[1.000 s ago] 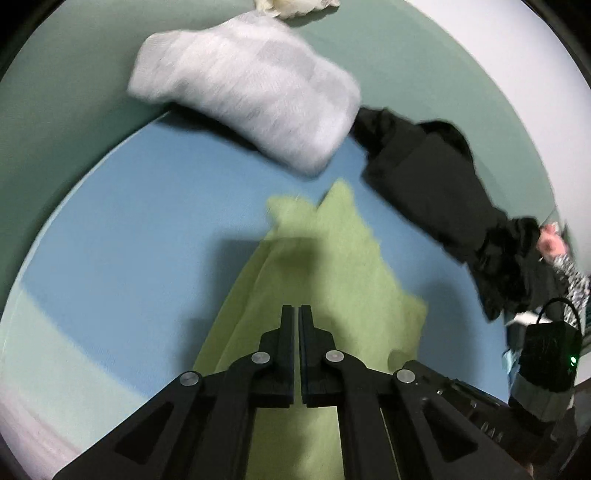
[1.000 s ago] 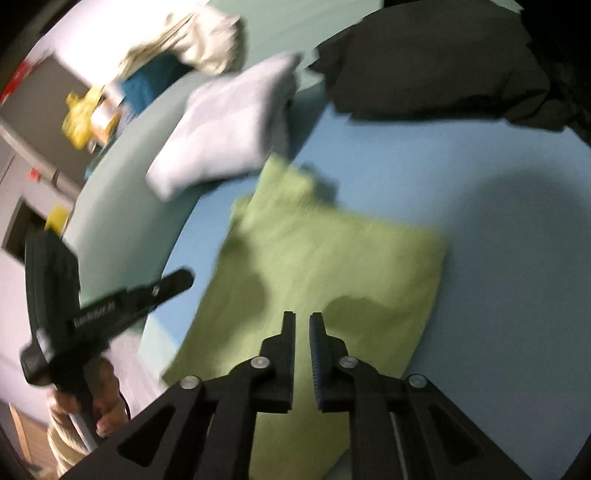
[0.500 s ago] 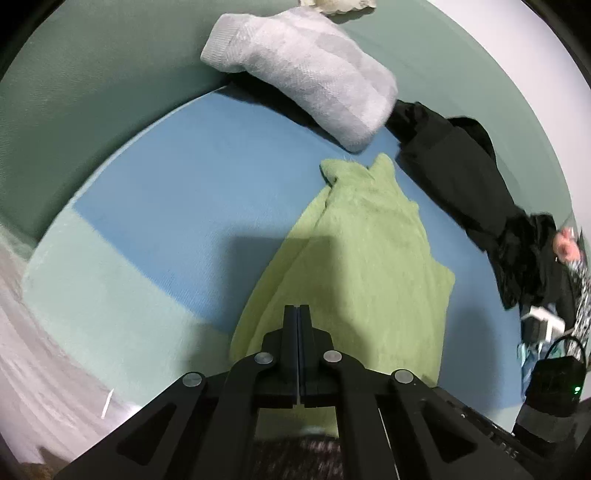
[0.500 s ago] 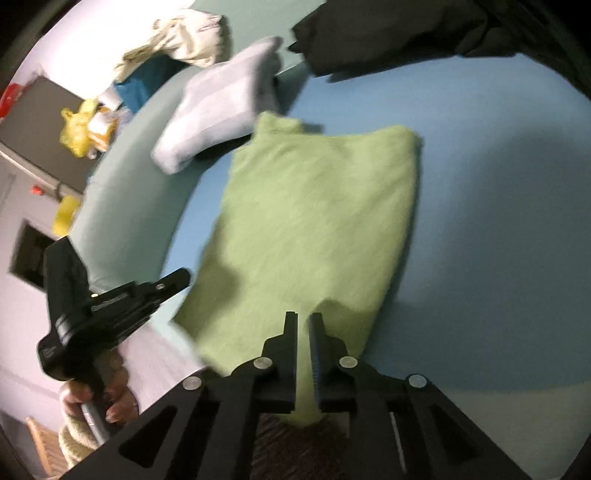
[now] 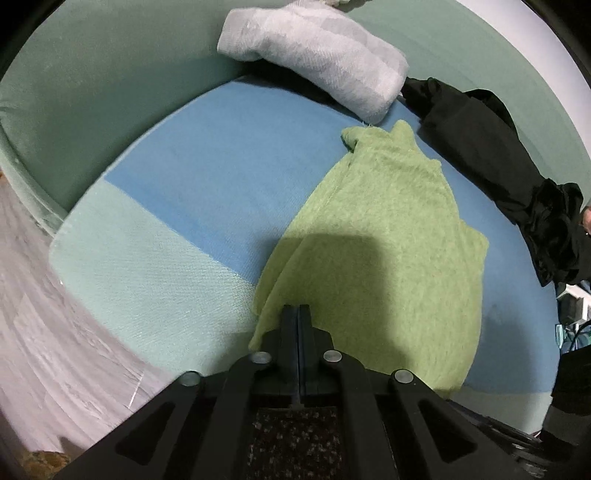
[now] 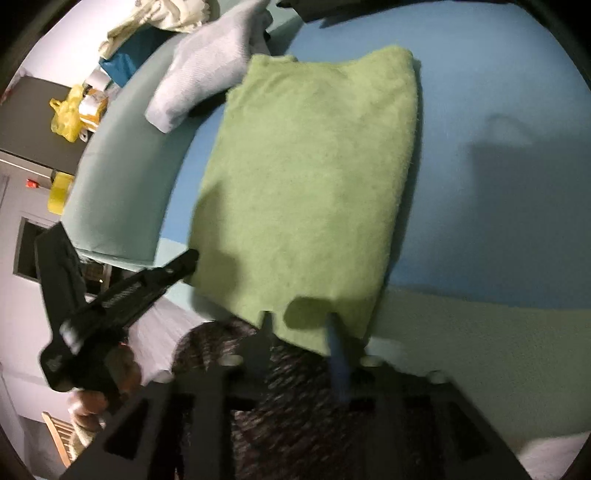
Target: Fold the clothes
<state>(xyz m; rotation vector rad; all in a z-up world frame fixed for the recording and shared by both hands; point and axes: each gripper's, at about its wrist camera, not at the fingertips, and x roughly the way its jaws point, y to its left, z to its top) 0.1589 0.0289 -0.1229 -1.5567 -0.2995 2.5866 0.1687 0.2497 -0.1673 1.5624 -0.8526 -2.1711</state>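
Just ahead of right gripper (image 6: 301, 325), green cloth (image 6: 310, 177).

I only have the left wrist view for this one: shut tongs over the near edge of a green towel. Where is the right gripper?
Observer: The right gripper is at the near edge of the green towel. Its tongs are spread open, and they are motion-blurred.
Operator: How does the left gripper look from that side?
Observer: The left gripper comes in from the side, with its tip at the towel's near corner. A hand holds its handle. I cannot tell whether cloth is pinched.
Operator: Is there anything behind the grey folded cloth?
Observer: Yes. Past the grey folded cloth, a cream garment lies piled over a teal item.
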